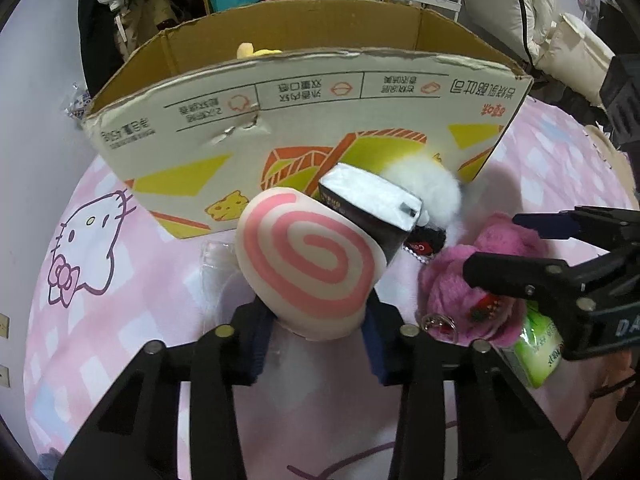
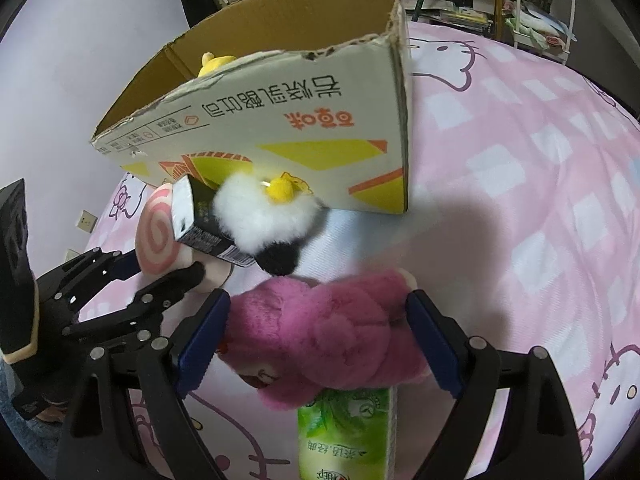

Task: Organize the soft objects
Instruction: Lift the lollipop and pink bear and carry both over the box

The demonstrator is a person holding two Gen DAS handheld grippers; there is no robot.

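- Pink-swirl cushion (image 1: 310, 264) on the bed (image 1: 120, 320), before the cardboard box (image 1: 304, 92): left gripper (image 1: 316, 340) fingers clamped on it.
- Right gripper (image 2: 316, 344) fingers apart, straddling the pink plush (image 2: 320, 340).
- Pick-up step; next likely lifting the cushion over the box wall.

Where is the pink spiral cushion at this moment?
The pink spiral cushion lies on the pink bedsheet, low and central in the left wrist view, pinched by the left gripper, just before the cardboard box and touching the dark carton.
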